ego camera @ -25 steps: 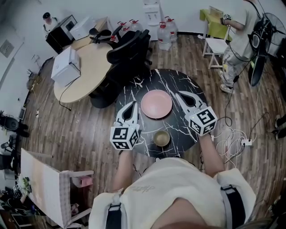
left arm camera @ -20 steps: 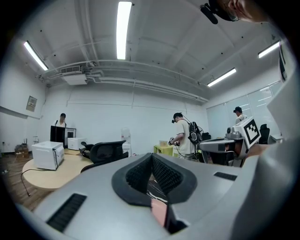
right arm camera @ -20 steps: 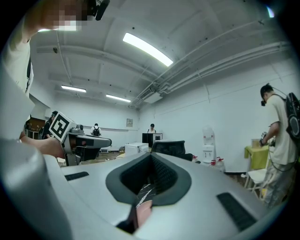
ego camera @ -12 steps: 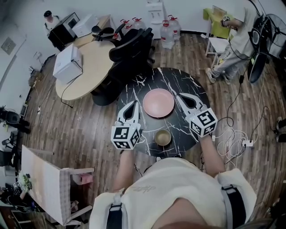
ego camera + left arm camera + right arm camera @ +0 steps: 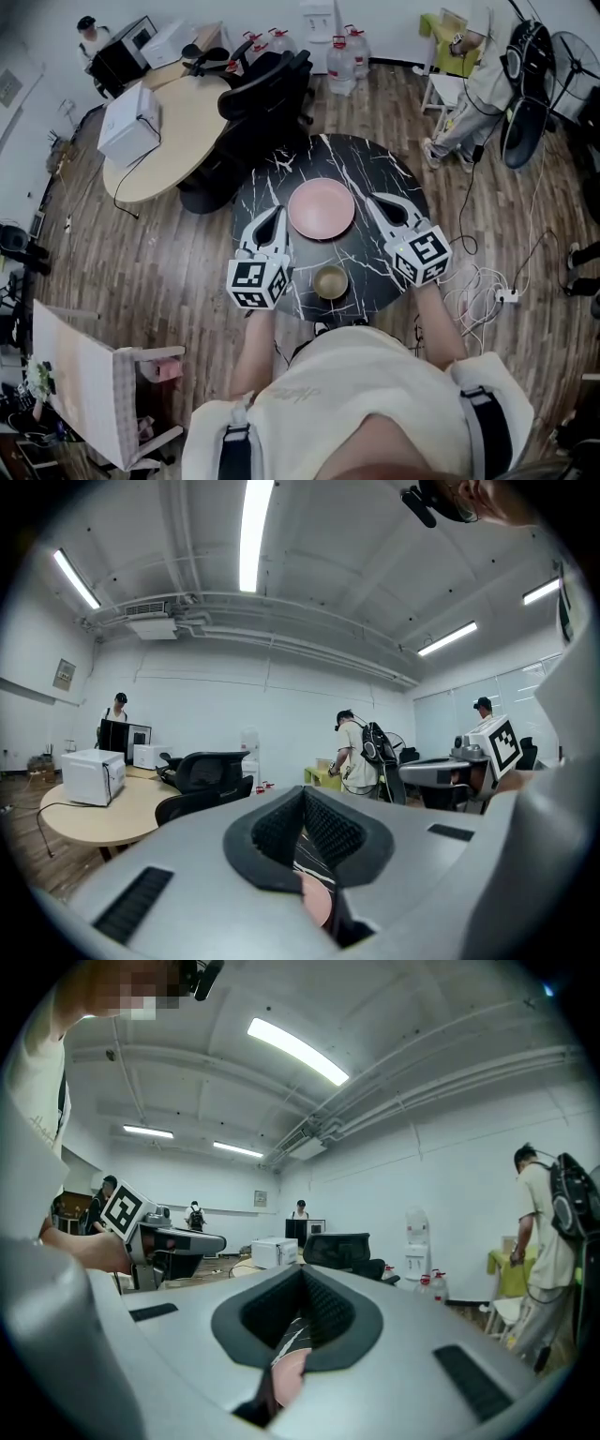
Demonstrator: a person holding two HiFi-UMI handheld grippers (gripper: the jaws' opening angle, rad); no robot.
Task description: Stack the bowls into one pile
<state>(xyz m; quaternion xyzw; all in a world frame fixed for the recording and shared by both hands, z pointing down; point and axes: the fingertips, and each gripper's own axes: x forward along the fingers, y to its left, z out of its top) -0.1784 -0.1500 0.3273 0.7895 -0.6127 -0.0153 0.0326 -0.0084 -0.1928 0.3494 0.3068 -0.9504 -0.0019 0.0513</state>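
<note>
A wide pink bowl (image 5: 322, 208) sits in the middle of the round black marble table (image 5: 366, 169). A small golden bowl (image 5: 330, 281) stands nearer me, close to the table's front edge. My left gripper (image 5: 277, 213) hovers just left of the pink bowl, shut and empty. On the pink bowl's right side my right gripper (image 5: 373, 200) is also shut with nothing in it. Through the closed jaws a sliver of the pink bowl (image 5: 319, 902) shows in the left gripper view, and the same pink bowl (image 5: 287, 1372) shows in the right gripper view.
A black office chair (image 5: 267, 94) stands behind the table, beside a wooden round desk (image 5: 178, 131) with a white box (image 5: 129, 125). Water jugs (image 5: 342, 56) line the far wall. A person (image 5: 478, 84) stands at the back right. Cables and a power strip (image 5: 497, 292) lie on the floor at right.
The head view has shifted a little, so the table sits slightly higher and further left in frame. Both grippers and both bowls keep their places.
</note>
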